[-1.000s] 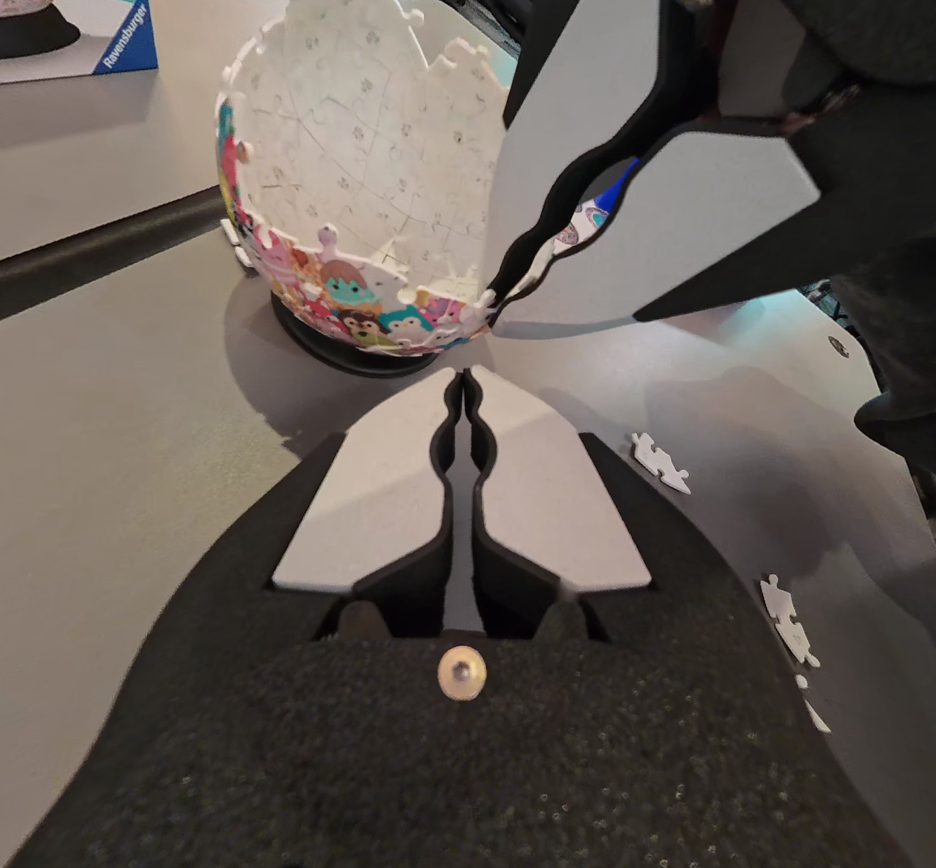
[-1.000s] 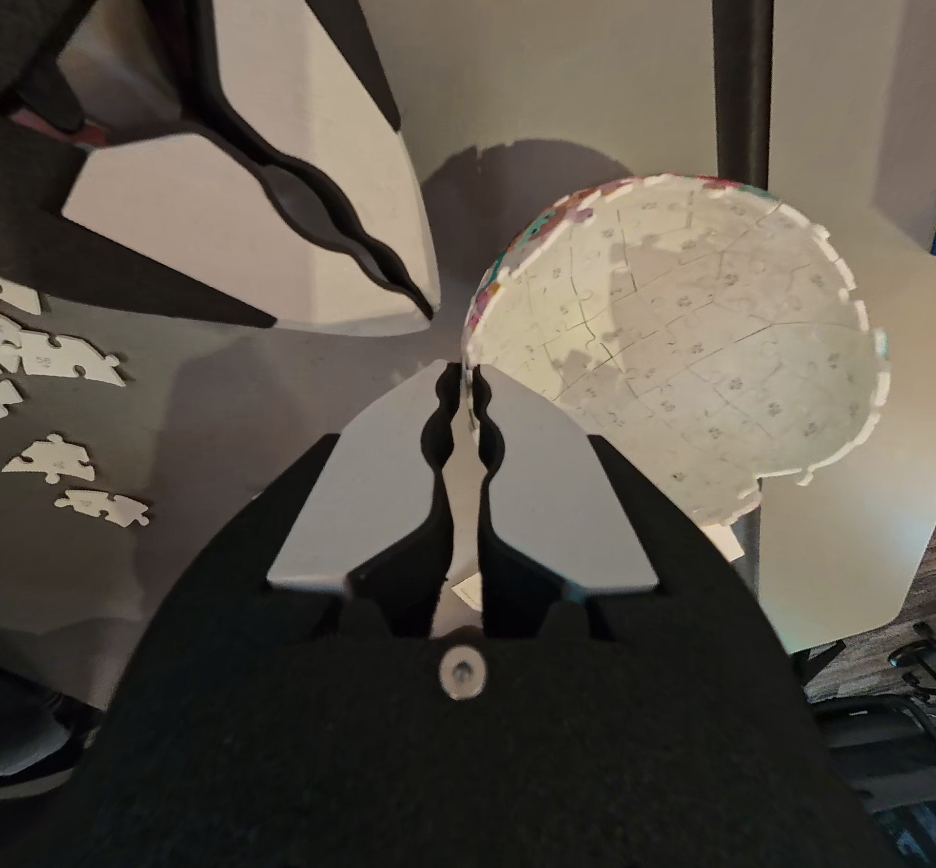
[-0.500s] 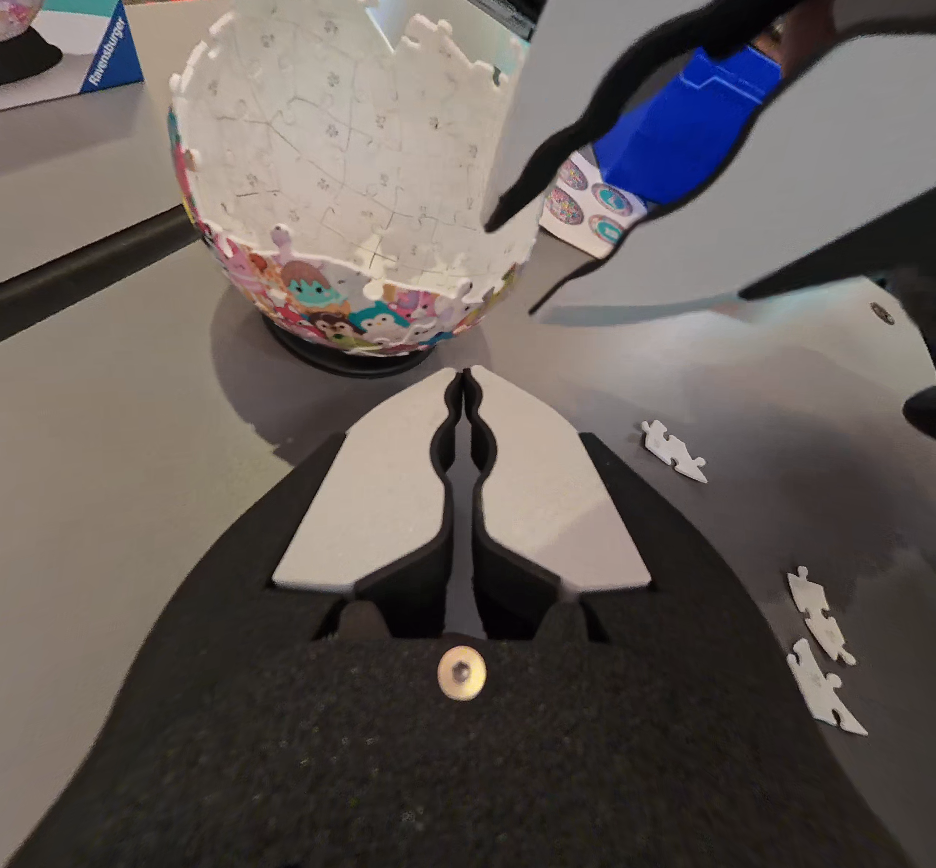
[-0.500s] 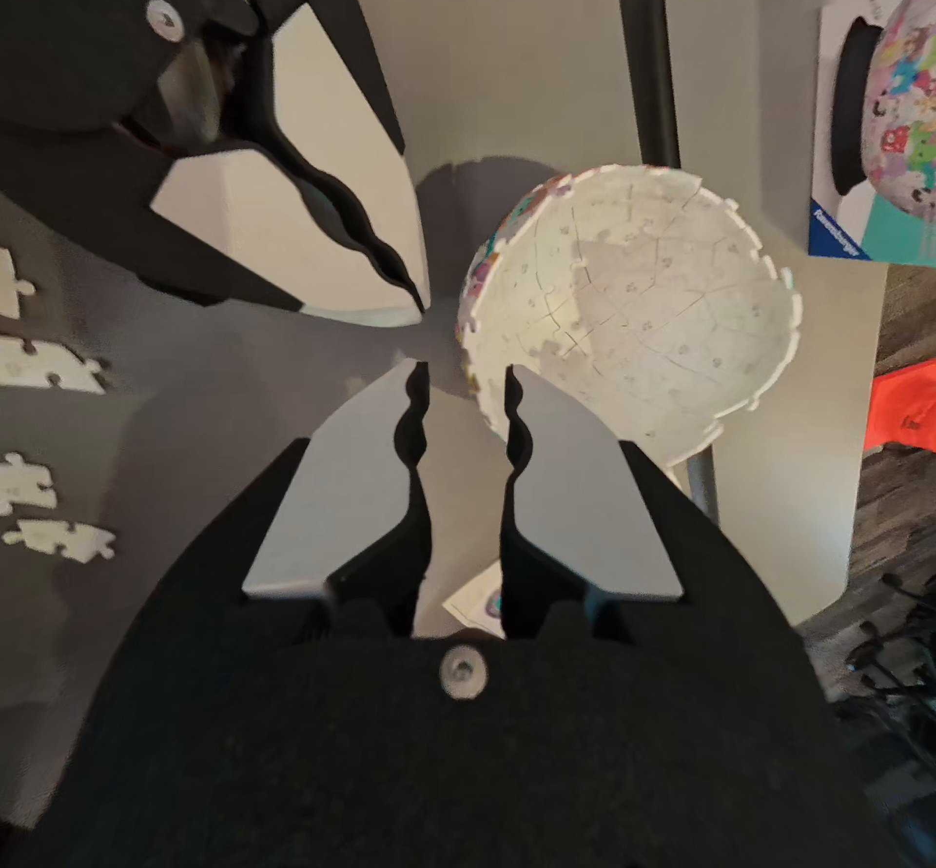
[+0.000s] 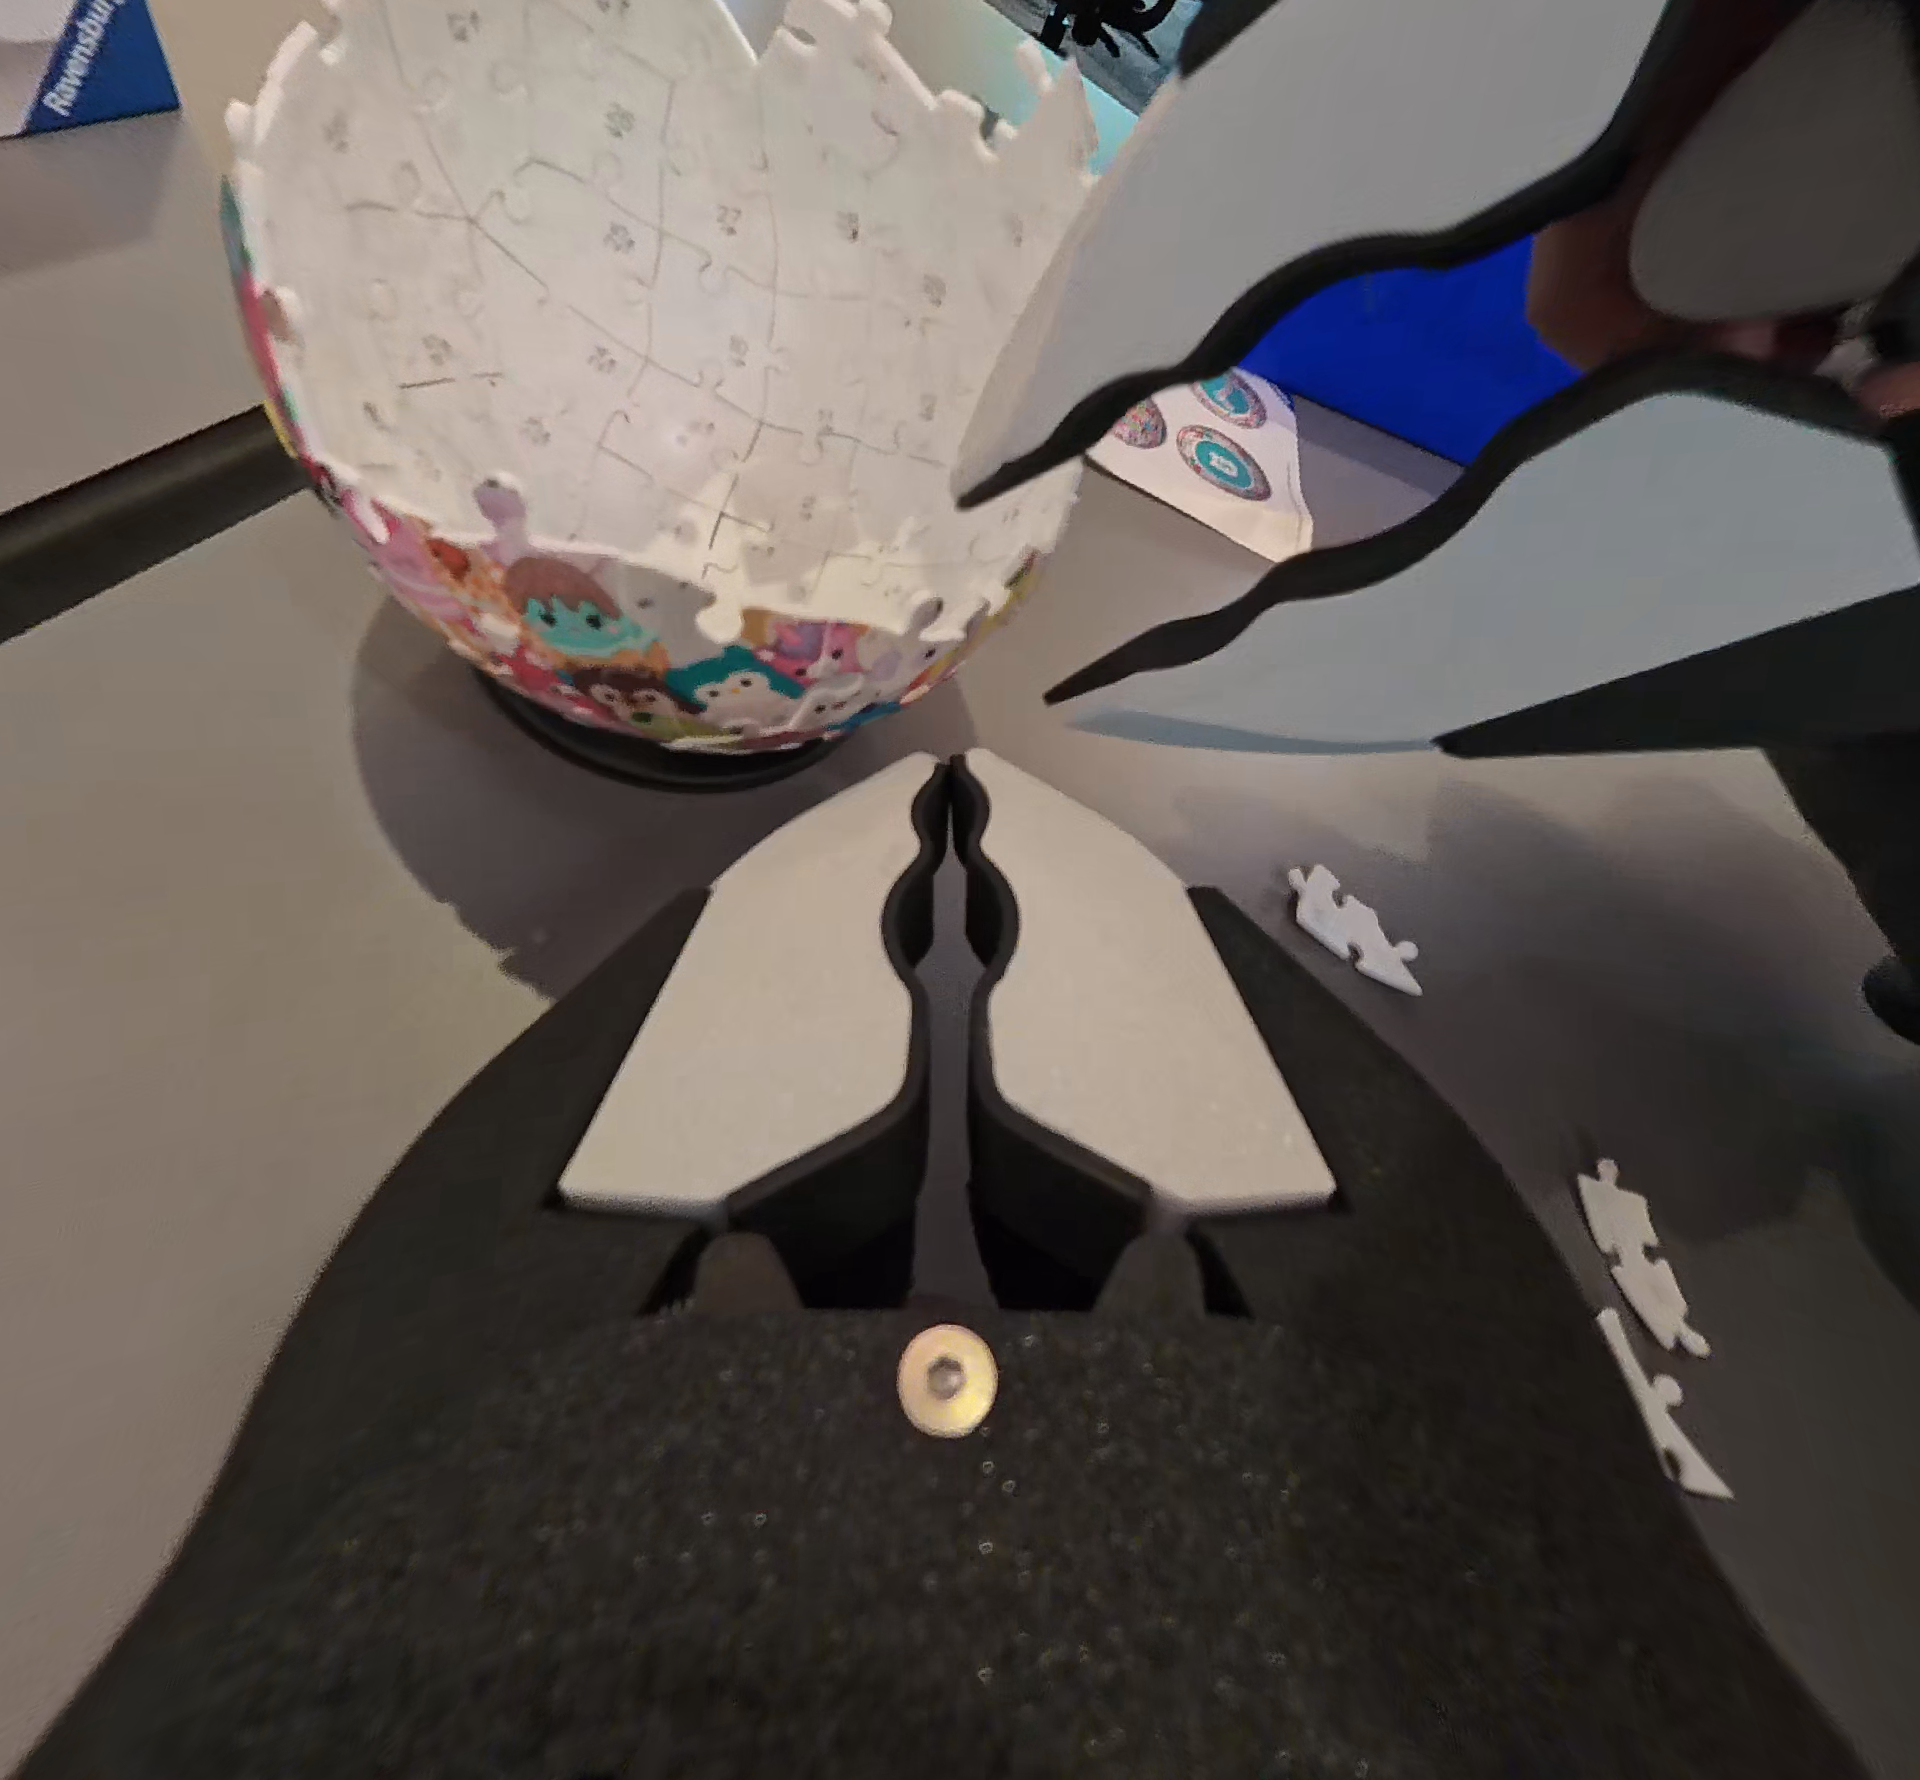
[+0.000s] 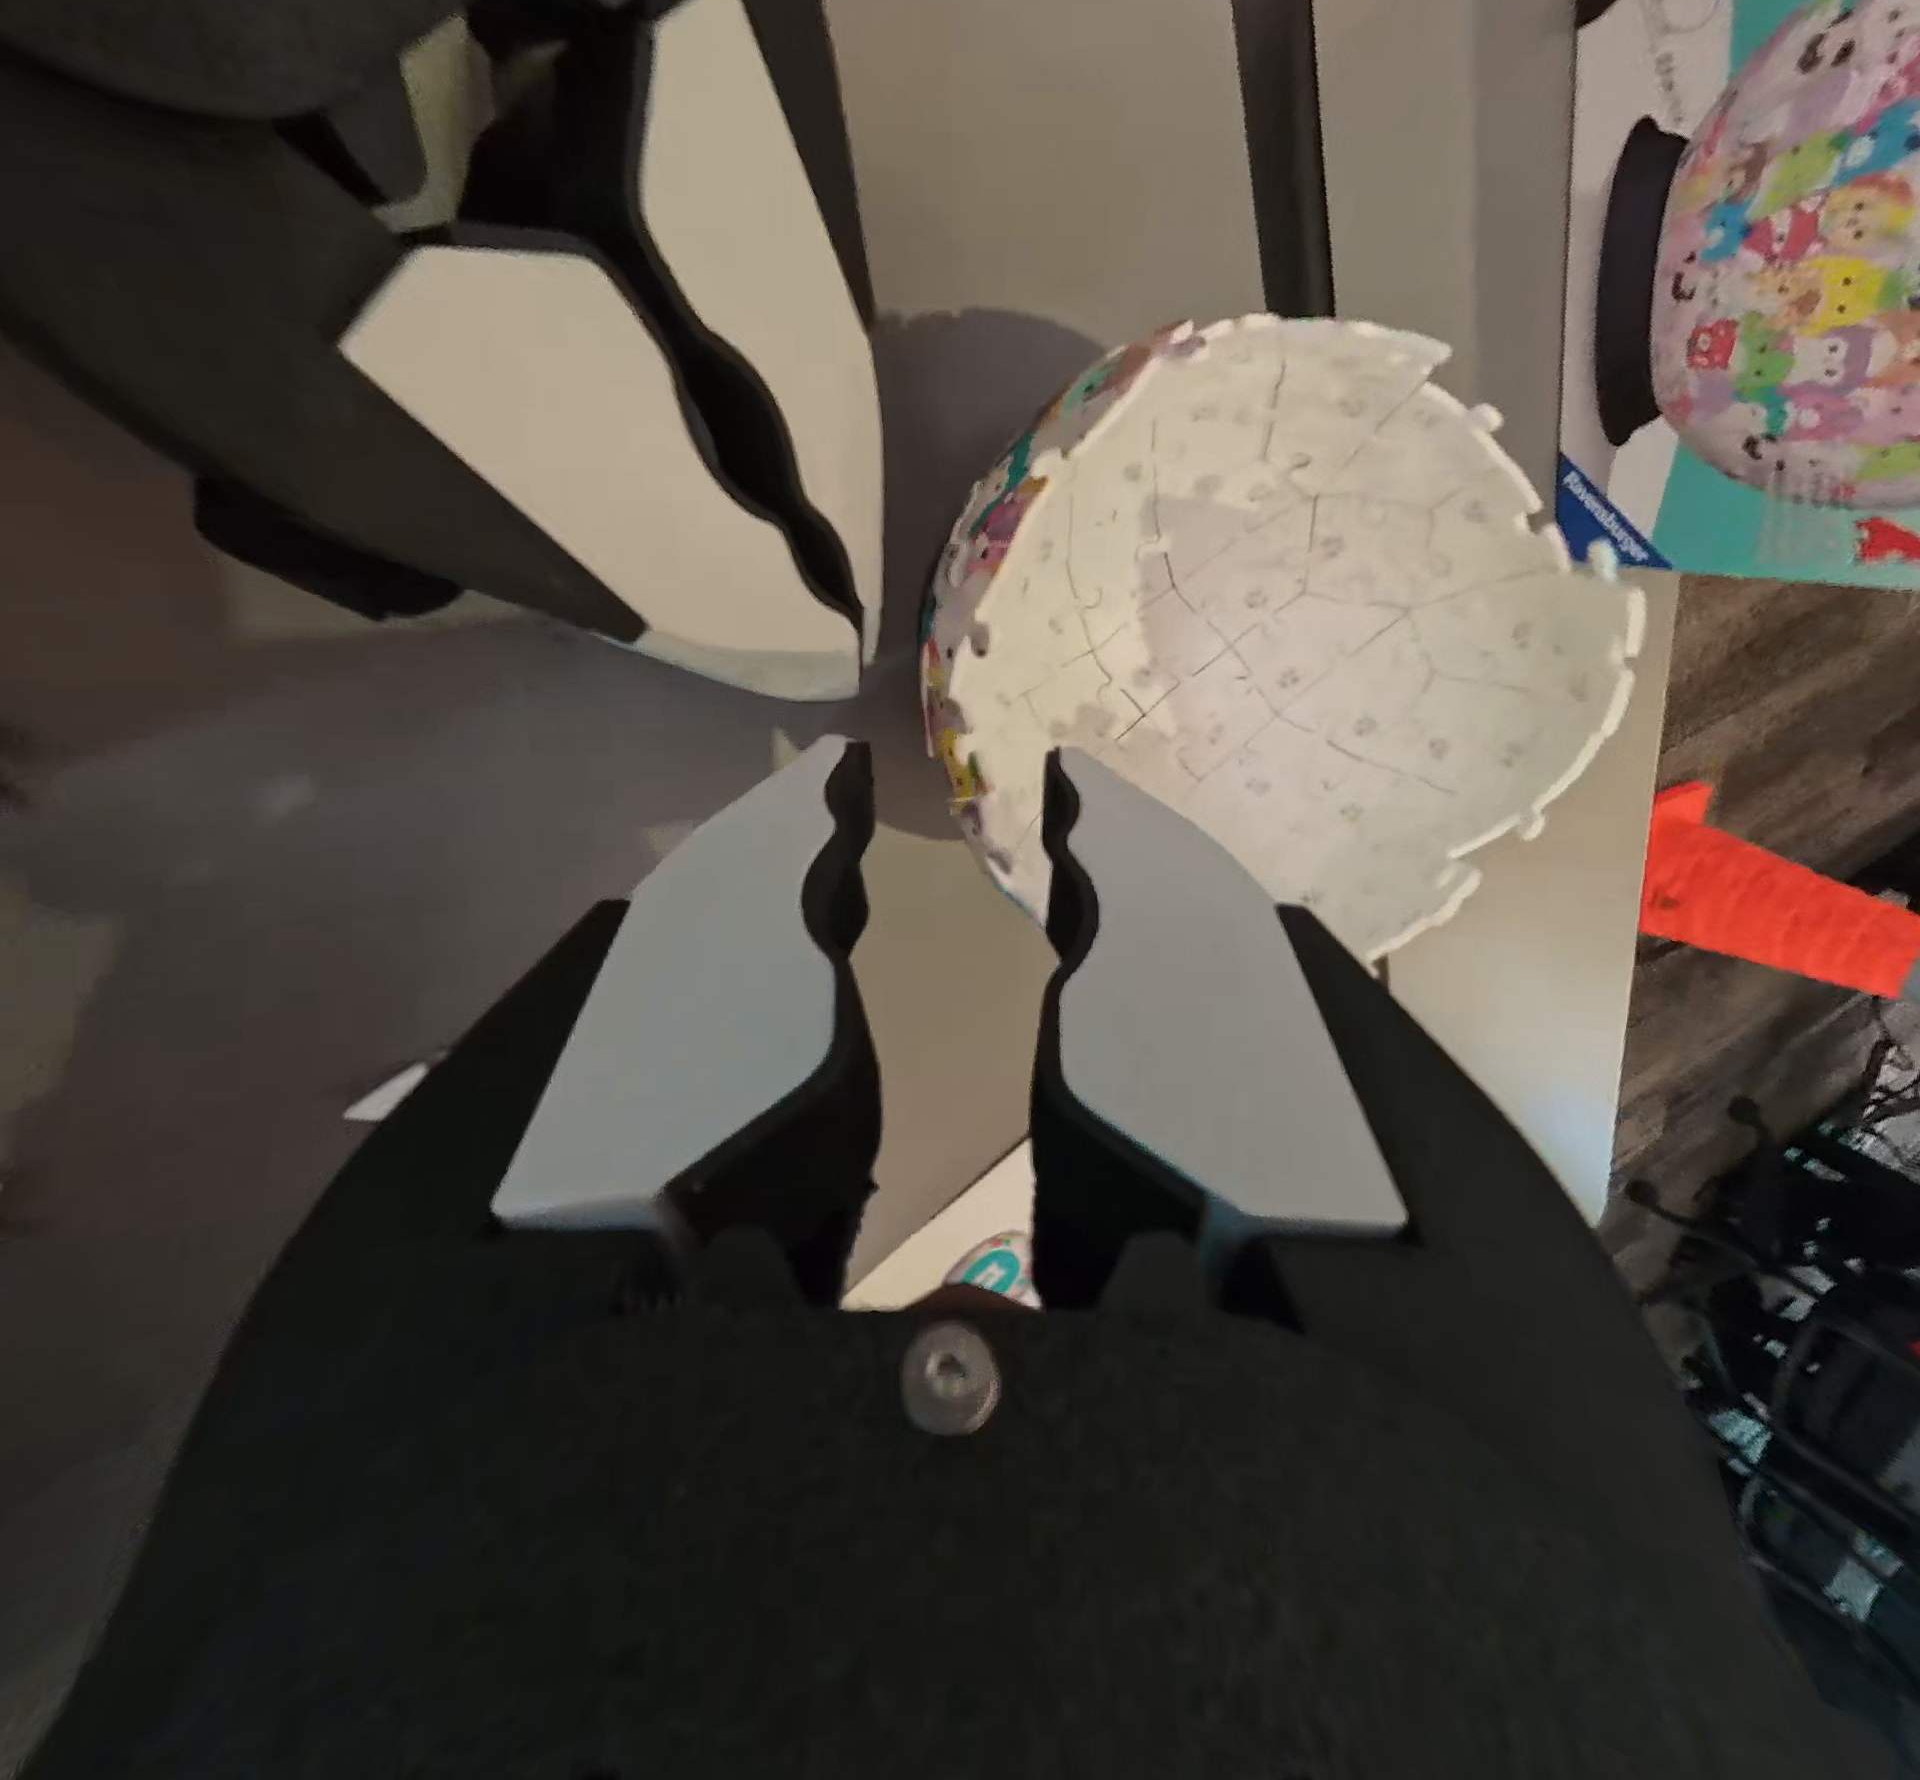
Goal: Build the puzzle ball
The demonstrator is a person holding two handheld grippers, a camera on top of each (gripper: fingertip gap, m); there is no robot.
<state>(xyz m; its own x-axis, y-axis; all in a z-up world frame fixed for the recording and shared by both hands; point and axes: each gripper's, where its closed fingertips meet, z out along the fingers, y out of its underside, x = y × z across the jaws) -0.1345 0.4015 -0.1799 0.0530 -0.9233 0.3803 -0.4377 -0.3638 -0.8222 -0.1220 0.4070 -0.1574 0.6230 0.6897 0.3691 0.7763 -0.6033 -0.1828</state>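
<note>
one half-built puzzle ball (image 5: 644,359) stands on its black base (image 5: 644,759) just ahead-left of the left gripper (image 5: 951,774), whose jaws are pinched together on nothing. three loose pieces (image 5: 1351,930) lie to its right. the right gripper (image 6: 956,764) gapes apart, empty, beside the ball's rim.

Puzzle ball (image 5: 644,359), partly built: we record an open shell, upright on a dark round stand (image 5: 665,759) on the grey table (image 5: 208,899). Outside printed with bright cartoon figures; inside plain white with small printed marks. Lower bowl complete; the far wall rises high with a jagged, knobbed rim, the near side is low.

Loose pieces, white side up, flat on the table to the right: we count one (image 5: 1351,930) near the ball, and two more (image 5: 1636,1252) (image 5: 1662,1408) nearer us, close together.
</note>
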